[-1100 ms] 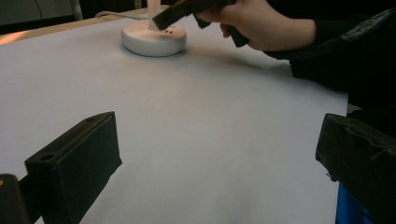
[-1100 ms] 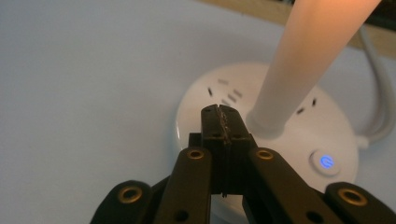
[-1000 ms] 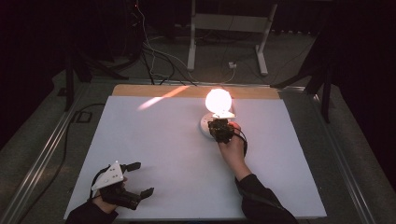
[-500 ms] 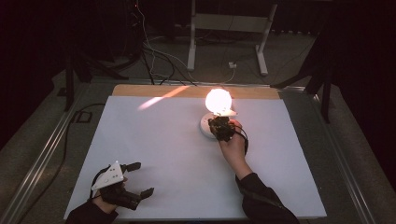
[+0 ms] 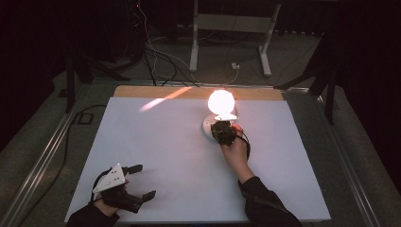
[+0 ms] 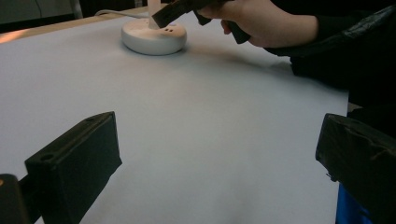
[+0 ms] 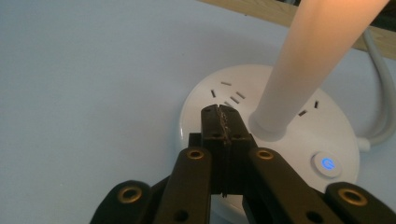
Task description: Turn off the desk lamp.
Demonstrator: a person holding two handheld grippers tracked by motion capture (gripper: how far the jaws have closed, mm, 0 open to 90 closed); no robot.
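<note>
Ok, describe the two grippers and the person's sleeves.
Both grippers are black. The left gripper has blocky jaws and a pale grey three-cornered plate with dots. The right gripper has linkage arms with brass-coloured rivets and a black cable. Both sleeves are dark.

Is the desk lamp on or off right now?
On. The lamp head glows bright orange-white in the high view, and the power button on its round base shows a lit blue ring in the right gripper view.

Your right tongs draw slightly back from the lamp base toward the surface's near edge.
</note>
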